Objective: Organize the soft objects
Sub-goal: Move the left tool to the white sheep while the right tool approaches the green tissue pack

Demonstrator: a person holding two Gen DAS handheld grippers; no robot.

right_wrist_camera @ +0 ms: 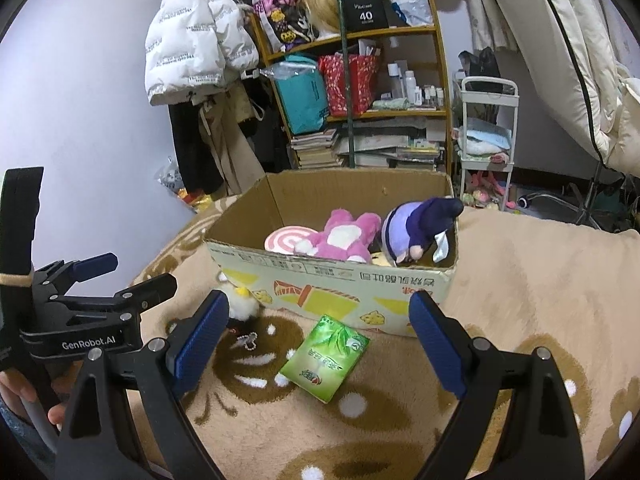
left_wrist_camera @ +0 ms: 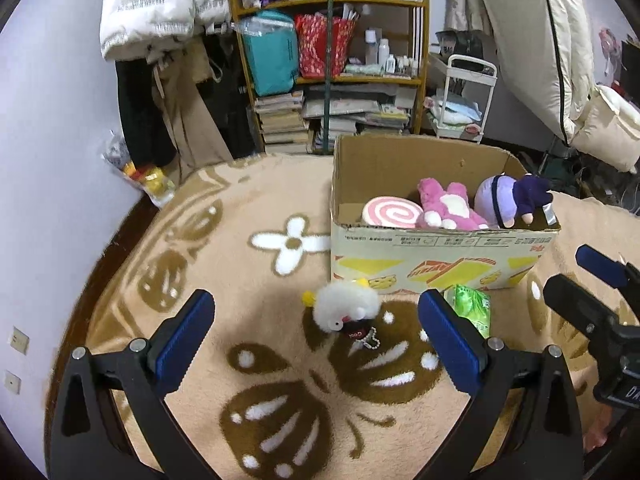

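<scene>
Soft, even indoor light, moderately bright. Both fisheye views bend strongly at their dark, vignetted edges. Focus stays mostly sharp; no glare.

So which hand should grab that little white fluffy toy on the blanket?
Probably the left gripper: the white fluffy toy lies right between its open fingers. The right gripper is lined up on the green packet instead.

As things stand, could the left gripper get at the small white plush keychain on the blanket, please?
Probably yes. The left gripper is open, and the white plush keychain lies on the blanket just ahead, between its fingers. Nothing lies between them; the cardboard box stands behind it and the green tissue pack off to the side.
</scene>
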